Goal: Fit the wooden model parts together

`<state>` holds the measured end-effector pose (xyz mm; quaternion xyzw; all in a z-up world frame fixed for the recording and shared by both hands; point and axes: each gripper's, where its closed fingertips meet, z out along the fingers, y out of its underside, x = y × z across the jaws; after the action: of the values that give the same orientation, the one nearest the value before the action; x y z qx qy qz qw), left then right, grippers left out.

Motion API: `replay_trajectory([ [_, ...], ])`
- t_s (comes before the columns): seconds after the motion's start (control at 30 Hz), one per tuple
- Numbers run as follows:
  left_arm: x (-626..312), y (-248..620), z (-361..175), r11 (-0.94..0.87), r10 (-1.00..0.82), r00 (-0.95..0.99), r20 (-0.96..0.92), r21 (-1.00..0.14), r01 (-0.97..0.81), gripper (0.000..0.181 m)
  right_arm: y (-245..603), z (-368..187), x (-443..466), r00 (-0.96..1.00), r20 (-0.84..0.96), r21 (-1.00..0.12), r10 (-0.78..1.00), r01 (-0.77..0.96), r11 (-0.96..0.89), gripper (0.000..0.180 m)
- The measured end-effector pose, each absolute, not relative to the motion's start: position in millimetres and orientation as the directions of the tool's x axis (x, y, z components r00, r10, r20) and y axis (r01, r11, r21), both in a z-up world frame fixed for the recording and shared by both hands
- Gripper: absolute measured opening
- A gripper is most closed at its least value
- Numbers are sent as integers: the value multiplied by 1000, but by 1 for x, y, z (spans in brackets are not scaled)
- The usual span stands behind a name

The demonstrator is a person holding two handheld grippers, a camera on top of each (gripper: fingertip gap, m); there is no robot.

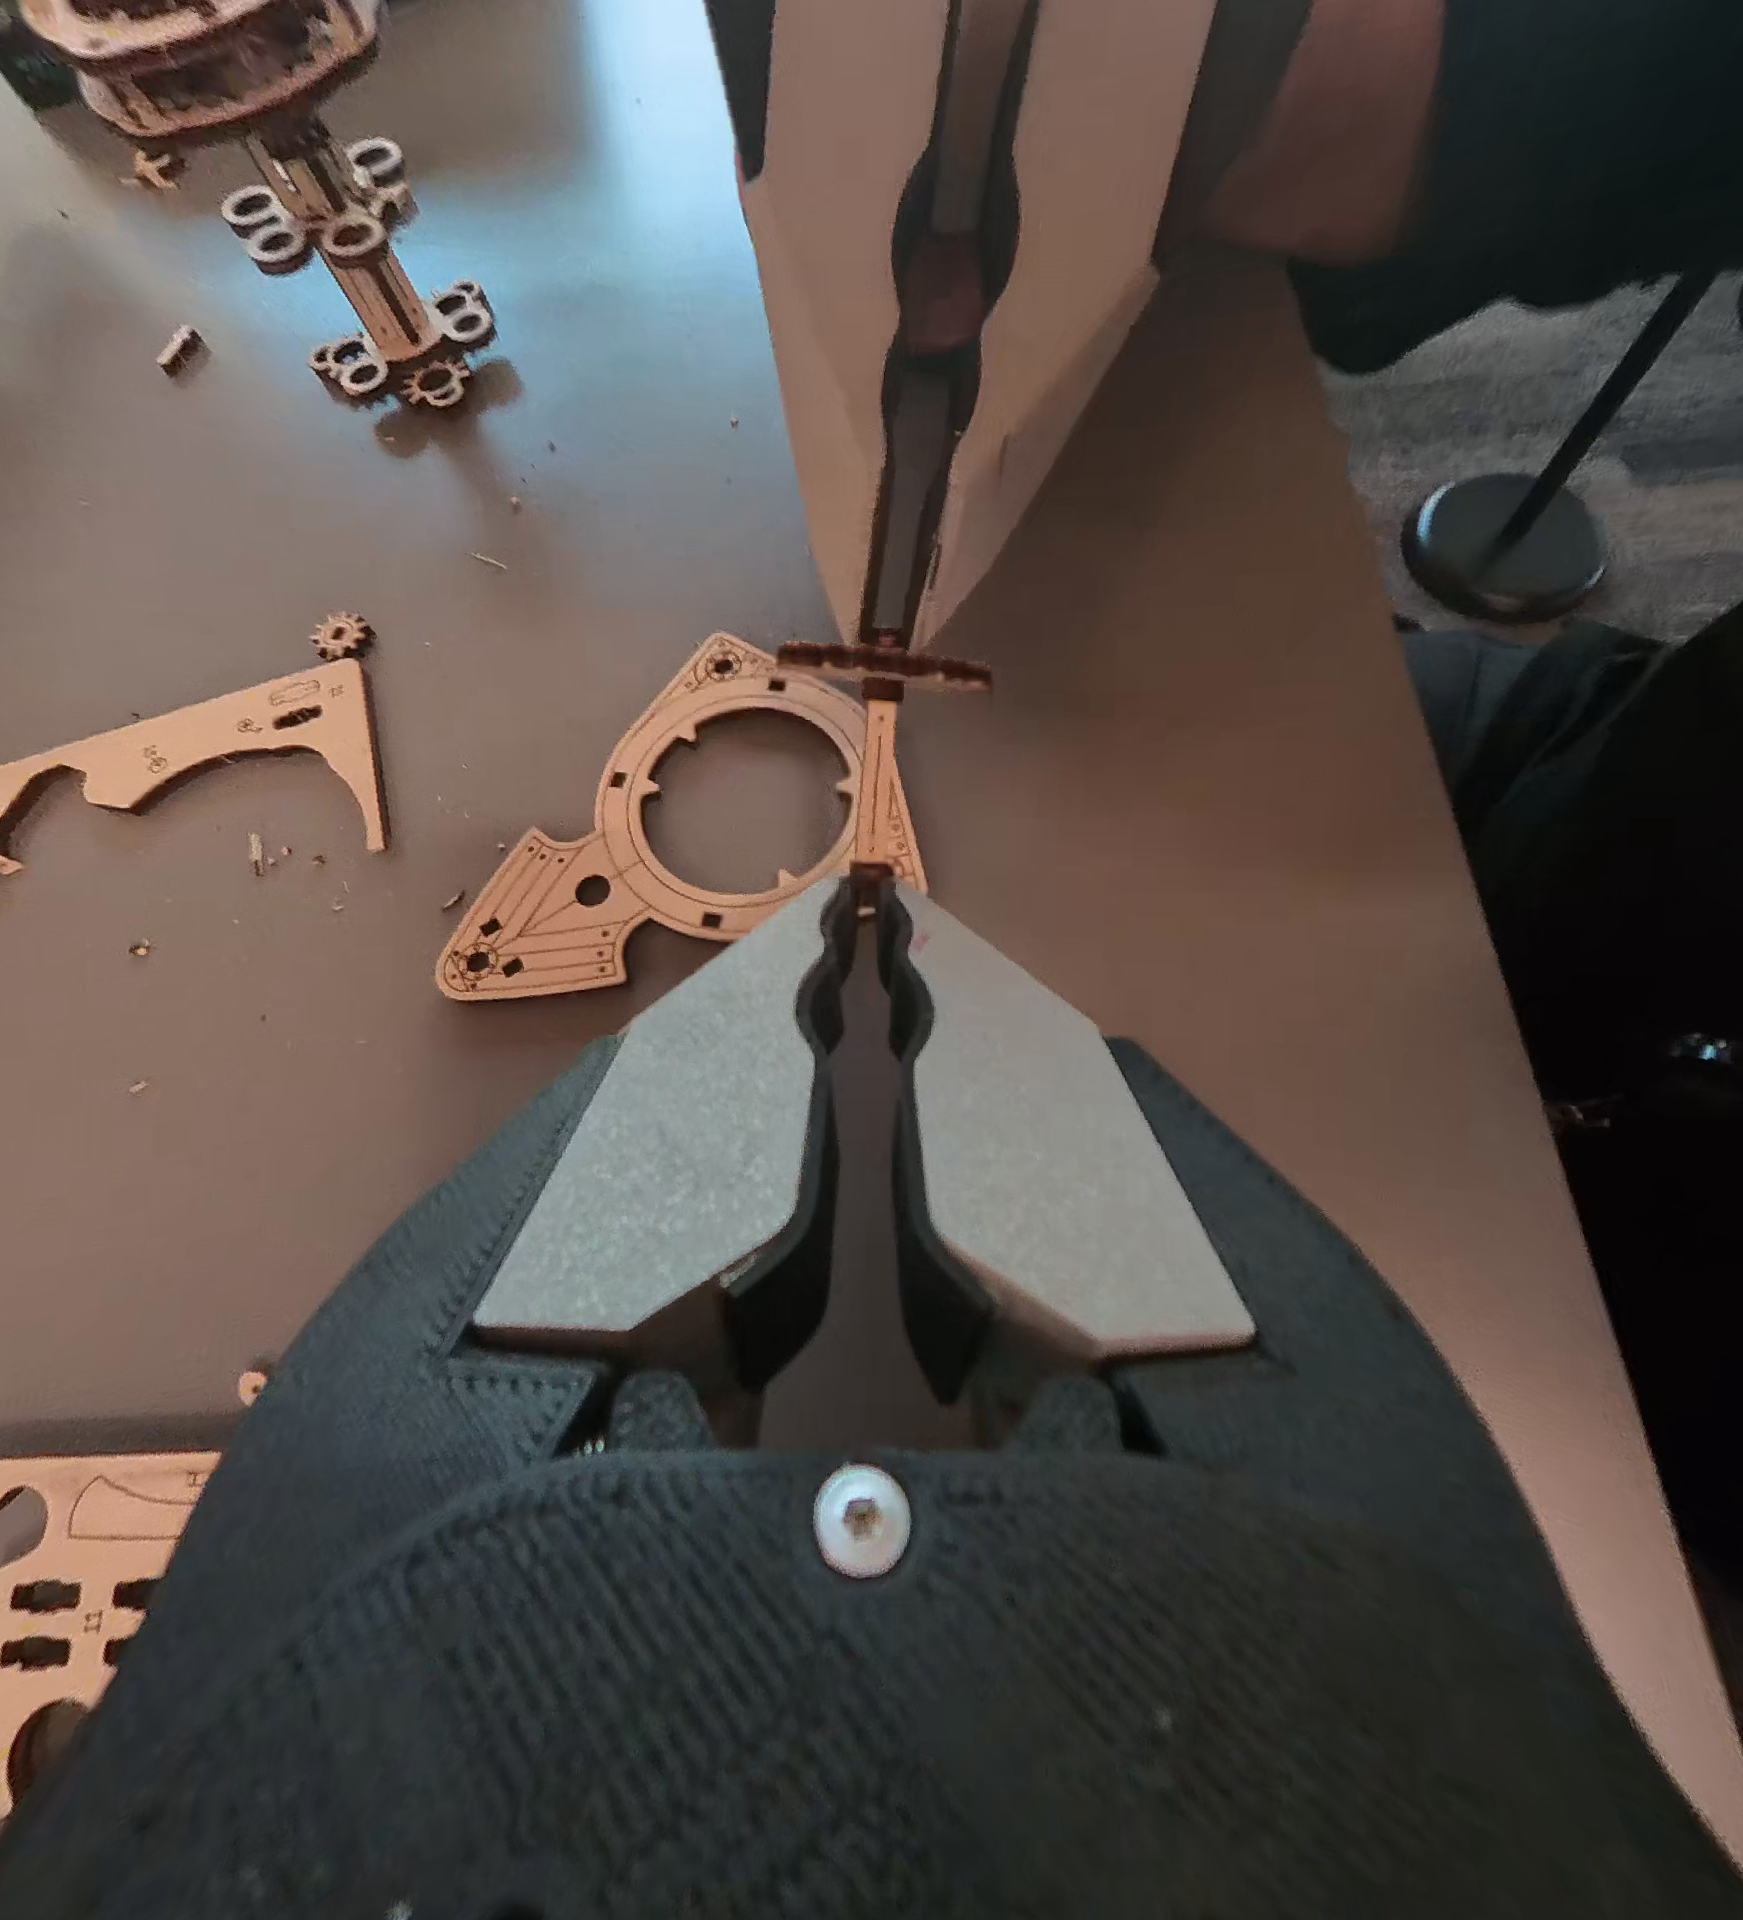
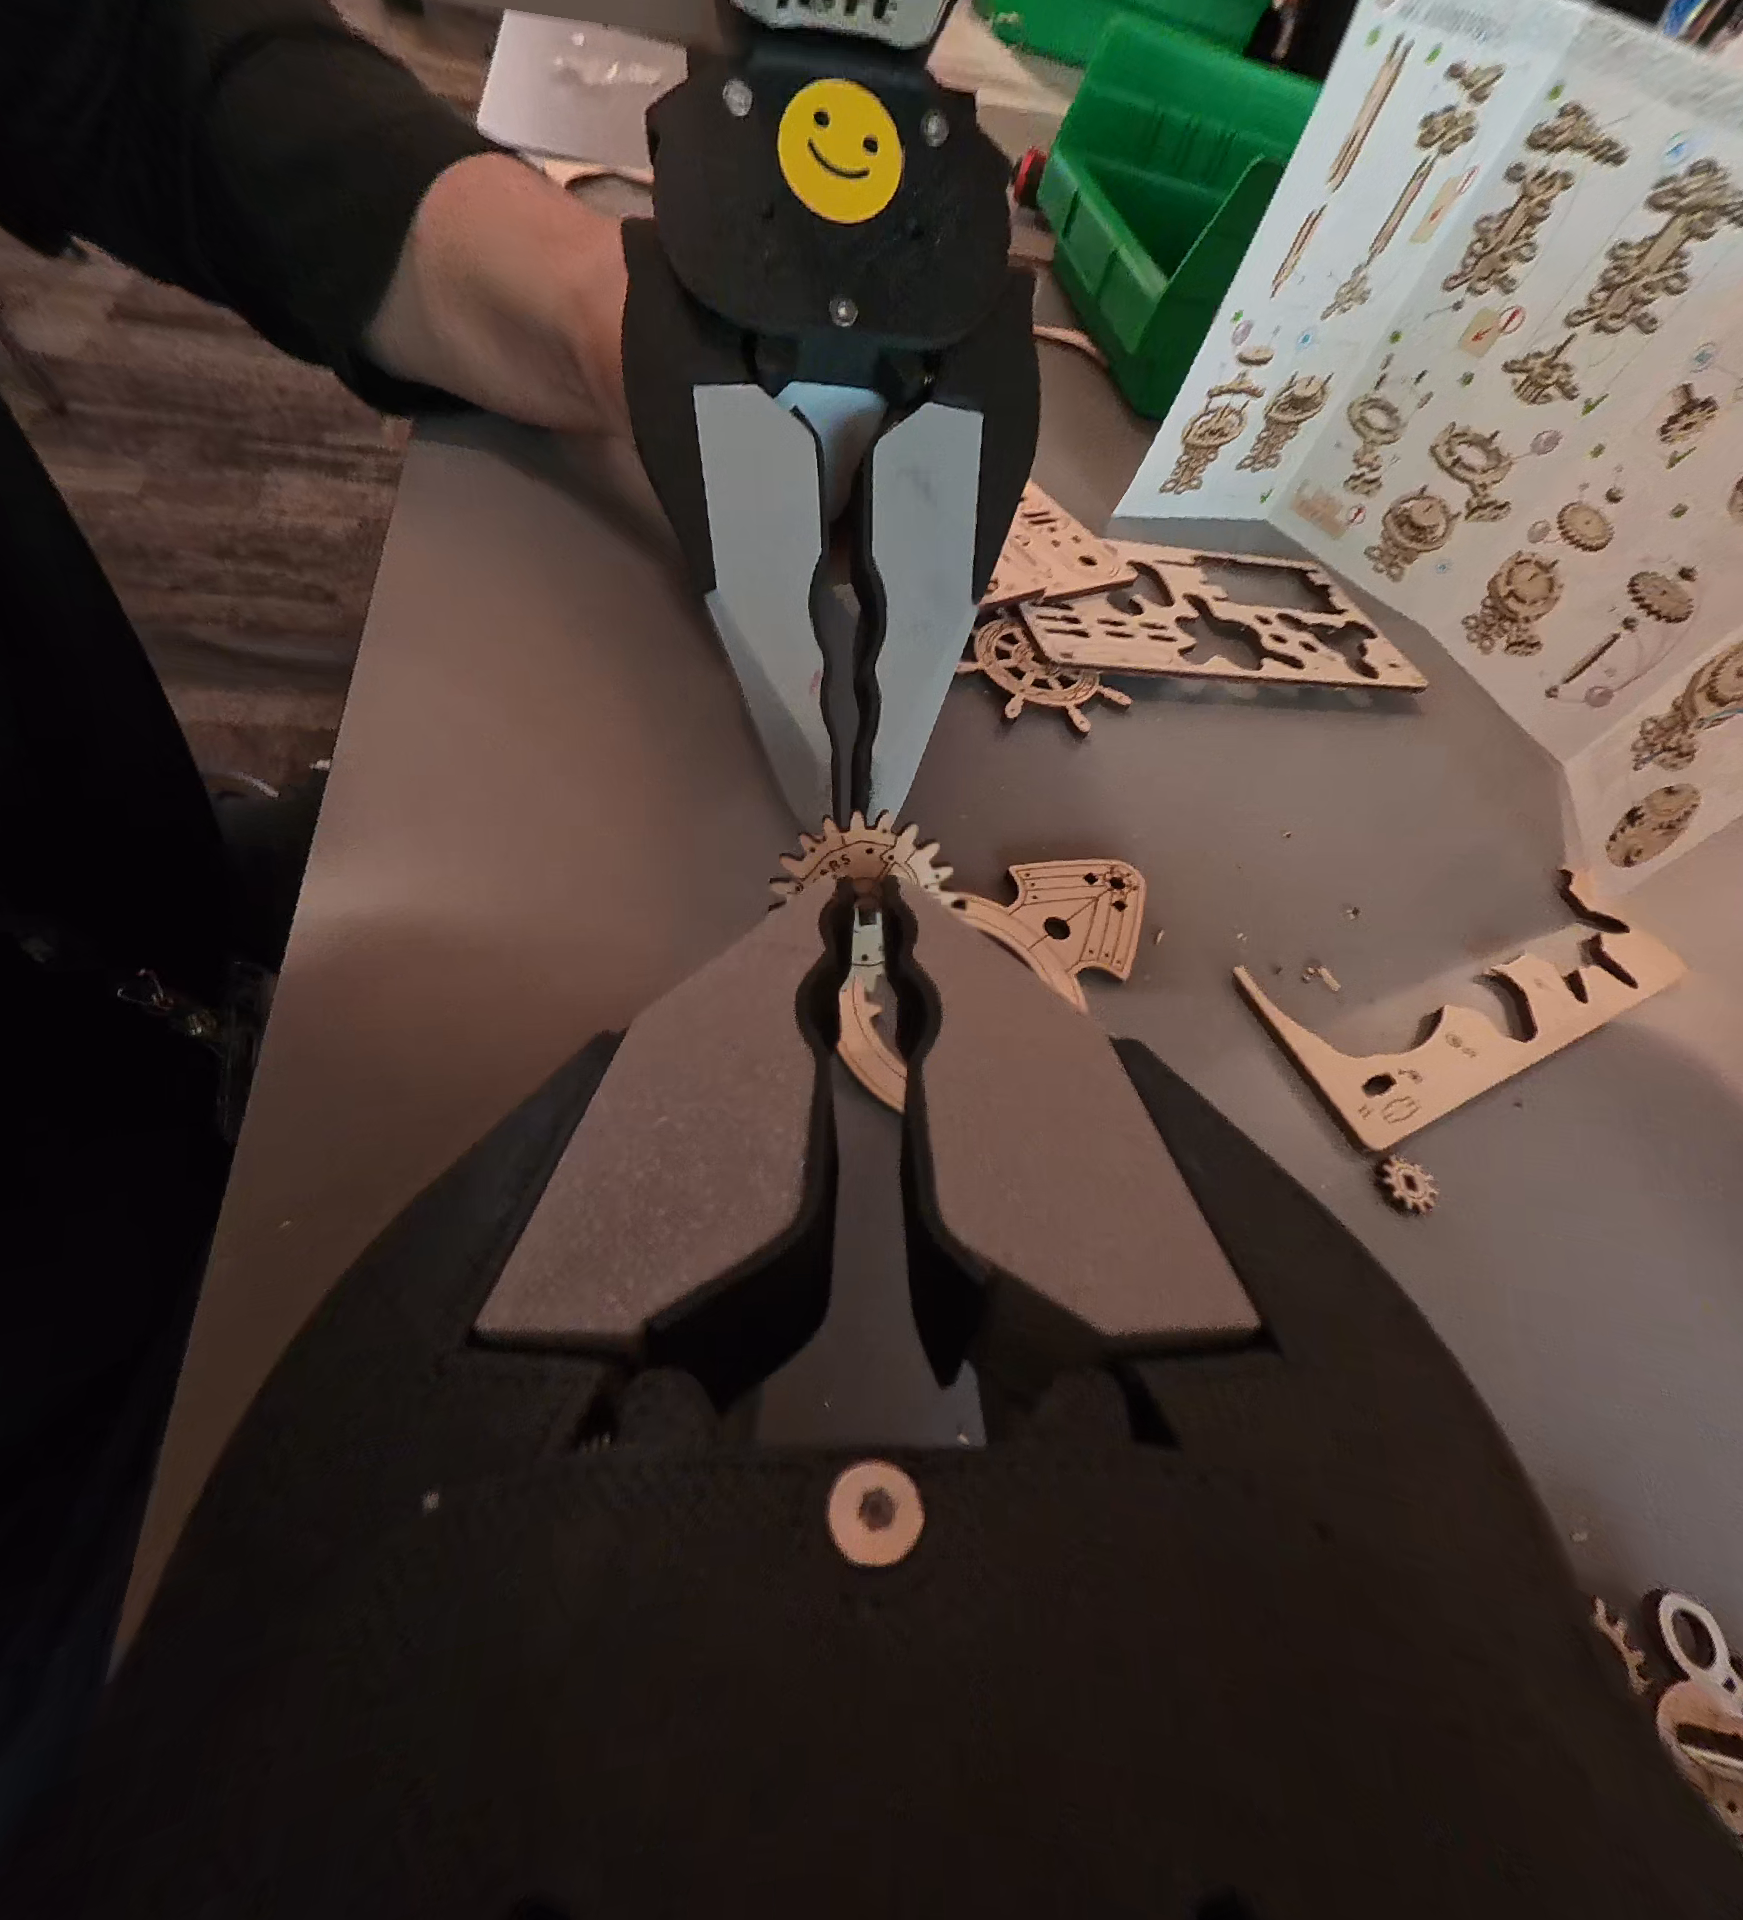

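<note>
Left wrist view: I'm looking down on a grey-brown tabletop (image 1: 223, 520) w/ wooden kit pieces lying all over it. Right wrist view is showing a big white folded instruction sheet (image 2: 1532, 436) standing at the far side, w/ a green plastic bin (image 2: 1158, 229) beside it.

I'm holding the left gripper (image 1: 867, 896) narrowed to a slit, pinching the near end of a thin pale wooden stick (image 1: 877, 790). The right gripper (image 1: 888, 636) is coming in from the opposite side, tip to tip w/ mine. Its jaws are nearly together too, nipping a small toothed wooden gear (image 1: 882, 665) at the stick's far end. Both parts are hanging in the air above the table, near its edge.

A partly built wooden model w/ ringed column (image 1: 347, 239) is lying top left. An arched plywood offcut (image 1: 171, 769) is lying flat at the left, well apart from the grippers. A flat plywood plate w/ a large round hole (image 1: 701, 831) is lying right under the stick. A tiny dark cog (image 1: 340, 634) is sitting just beside the offcut's corner.
</note>
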<state>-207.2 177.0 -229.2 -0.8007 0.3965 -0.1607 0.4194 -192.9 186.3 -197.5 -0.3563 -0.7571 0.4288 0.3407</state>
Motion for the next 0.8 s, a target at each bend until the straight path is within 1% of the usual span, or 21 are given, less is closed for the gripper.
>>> replay_trajectory([
  [0.07,-206,178,-223,-330,-768,639,-50,-824,-461,2,188,-191,-192,-499,210,-909,841,218,357,2],
  [0.1,-206,178,-220,-327,-766,641,-38,-836,-440,2,189,-187,-192,-487,214,-916,847,201,348,5],
  [0.17,-207,179,-214,-320,-761,648,-20,-858,-402,2,194,-181,-192,-455,210,-931,865,178,319,29],
  [0.2,-208,179,-211,-317,-759,651,-12,-867,-384,1,196,-178,-191,-447,198,-940,872,165,298,38],
  [0.27,-210,181,-206,-313,-750,661,7,-885,-346,2,198,-171,-190,-443,154,-960,883,145,240,52],
  [0.3,-211,181,-204,-314,-748,663,17,-890,-331,1,197,-169,-190,-451,128,-967,883,143,213,56],
  [0.4,-211,181,-204,-320,-751,660,30,-890,-324,2,193,-170,-193,-472,91,-969,877,162,188,57],
  [0.5,-209,180,-204,-315,-757,653,25,-889,-331,2,187,-175,-199,-481,115,-957,869,180,226,55],
  [0.53,-208,180,-204,-314,-759,651,27,-891,-329,2,185,-177,-201,-484,125,-952,866,187,241,53],
  [0.63,-207,179,-204,-318,-760,649,31,-889,-330,2,185,-180,-205,-468,161,-939,869,197,281,35],
  [0.8,-207,179,-203,-323,-756,653,45,-894,-311,2,186,-179,-205,-469,150,-943,870,195,268,35],
])
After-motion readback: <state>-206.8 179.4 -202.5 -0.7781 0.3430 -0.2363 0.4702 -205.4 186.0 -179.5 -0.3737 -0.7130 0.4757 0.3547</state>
